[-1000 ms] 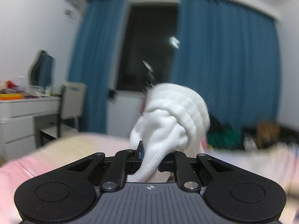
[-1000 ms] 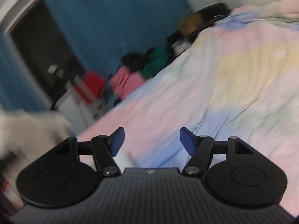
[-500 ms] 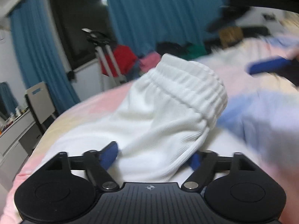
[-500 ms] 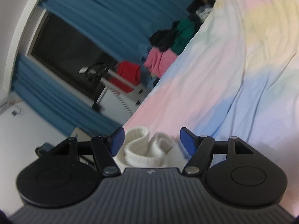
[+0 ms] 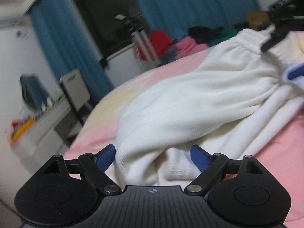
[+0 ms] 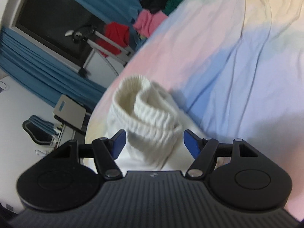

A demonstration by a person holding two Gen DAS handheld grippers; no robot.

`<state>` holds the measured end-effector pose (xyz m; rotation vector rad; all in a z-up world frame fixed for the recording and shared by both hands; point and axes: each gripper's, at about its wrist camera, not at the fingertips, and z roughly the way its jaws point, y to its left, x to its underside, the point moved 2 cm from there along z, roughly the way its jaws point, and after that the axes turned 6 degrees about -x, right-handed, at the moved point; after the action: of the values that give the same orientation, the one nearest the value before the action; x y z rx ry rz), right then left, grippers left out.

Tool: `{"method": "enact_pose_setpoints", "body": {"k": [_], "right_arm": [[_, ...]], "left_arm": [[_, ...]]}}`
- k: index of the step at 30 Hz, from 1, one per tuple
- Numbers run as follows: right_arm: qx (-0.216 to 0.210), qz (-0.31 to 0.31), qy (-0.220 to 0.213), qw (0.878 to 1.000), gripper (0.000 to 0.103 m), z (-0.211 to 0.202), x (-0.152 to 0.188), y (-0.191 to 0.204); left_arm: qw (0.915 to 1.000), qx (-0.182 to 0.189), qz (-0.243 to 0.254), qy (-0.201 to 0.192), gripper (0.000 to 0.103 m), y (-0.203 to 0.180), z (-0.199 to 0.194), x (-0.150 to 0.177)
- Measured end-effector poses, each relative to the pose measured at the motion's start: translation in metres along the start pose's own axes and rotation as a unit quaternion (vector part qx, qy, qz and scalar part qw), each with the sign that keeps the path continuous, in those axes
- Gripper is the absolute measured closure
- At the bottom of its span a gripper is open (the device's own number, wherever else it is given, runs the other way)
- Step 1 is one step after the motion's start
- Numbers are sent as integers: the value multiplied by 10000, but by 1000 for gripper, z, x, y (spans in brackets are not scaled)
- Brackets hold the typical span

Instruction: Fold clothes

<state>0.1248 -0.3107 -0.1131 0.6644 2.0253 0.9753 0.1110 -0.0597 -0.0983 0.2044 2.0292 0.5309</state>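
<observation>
While both tools [image 5: 153, 156] [image 6: 154, 142] gape unclenched, white socks [image 5: 190, 114] lie on bedsheet [image 6: 247, 66].

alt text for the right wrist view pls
Open right tongs straddle the ribbed cuffs of white socks lying on a pastel pink, blue and yellow bedsheet, pads clear of the fabric. Behind: blue curtains and piled clothes.

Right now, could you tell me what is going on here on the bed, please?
A person is folding white socks on a pastel bedsheet with handheld tongs. The left tongs have just been opening, and the socks lie loose between their pads. The right tongs stand open around the ribbed cuffs, not pressing on them.
</observation>
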Motion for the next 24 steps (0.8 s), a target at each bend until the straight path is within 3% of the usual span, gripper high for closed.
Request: {"method": "enact_pose_setpoints", "body": {"k": [4,8,9,11,13,15,18,21,24], "right_arm": [[-63,-175,229,9996,33,15,12,5],[208,-752,143,9968,34,33,17,14],[308,-861,40,9958,37,37,18,16],[454,-1077,-220,9929,56,40,17,20],[463,-1322,-510,9888,66,36,15,26],[266,-1450,-875,9852,72,20,10,36],[296,-1453,-1342,9798,73,-2,4,37],[530,-902,-1045,9890,71,6,1,11],[764,-276,-647,9946,58,18,-2,-17]], "left_arm": [[9954,36,-906,299,10,23,5,-4],[9777,420,-1926,721,10,50,0,10],[9721,522,-2145,787,10,57,2,13],[9599,696,-2560,902,10,71,5,18],[9501,778,-2857,985,10,85,4,23],[9467,794,-2957,1003,10,92,-1,28],[9453,820,-3001,978,10,94,-1,34],[9408,883,-3134,943,17,91,-1,37],[9350,959,-3288,919,25,88,1,40]]}}
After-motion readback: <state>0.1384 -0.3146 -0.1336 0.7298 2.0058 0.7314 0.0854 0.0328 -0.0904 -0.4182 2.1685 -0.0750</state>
